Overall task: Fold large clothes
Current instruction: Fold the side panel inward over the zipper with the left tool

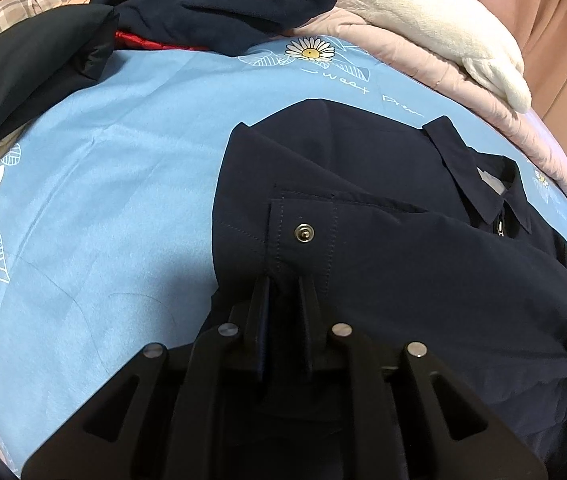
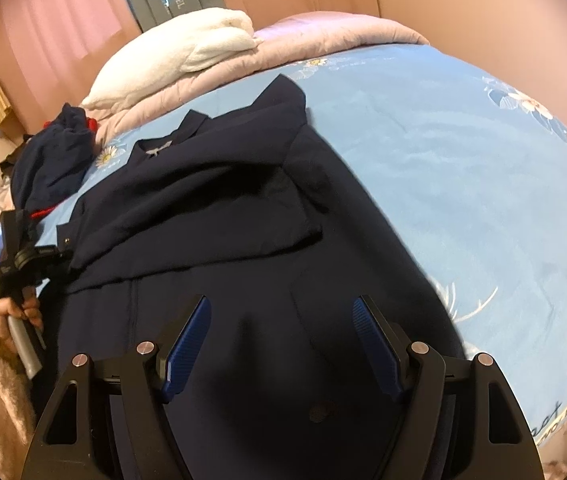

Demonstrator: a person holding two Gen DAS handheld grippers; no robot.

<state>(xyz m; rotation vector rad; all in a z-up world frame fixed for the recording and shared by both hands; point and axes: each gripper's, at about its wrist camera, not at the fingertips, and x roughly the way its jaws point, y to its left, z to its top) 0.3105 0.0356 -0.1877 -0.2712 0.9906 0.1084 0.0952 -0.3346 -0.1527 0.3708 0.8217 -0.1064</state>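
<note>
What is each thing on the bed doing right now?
Navy jacket: spread flat, sleeve folded across.
Sleeve cuff: unsnapped, between the left hand-held gripper's fingers.
Right hand-held gripper: open above the jacket.
White blanket: folded.
Dark clothes: heaped, unfolded.

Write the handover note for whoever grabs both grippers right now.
Left gripper: jaws nearly shut at the sleeve cuff with the snap; whether the pads pinch it is unclear.
Right gripper: open, empty, over the lower part of the navy shirt.
The shirt lies on the blue floral sheet, collar away from you.
Done: one sleeve folded across the front.
Left: free the cuff, fold the rest. A dark garment pile waits behind.
</note>
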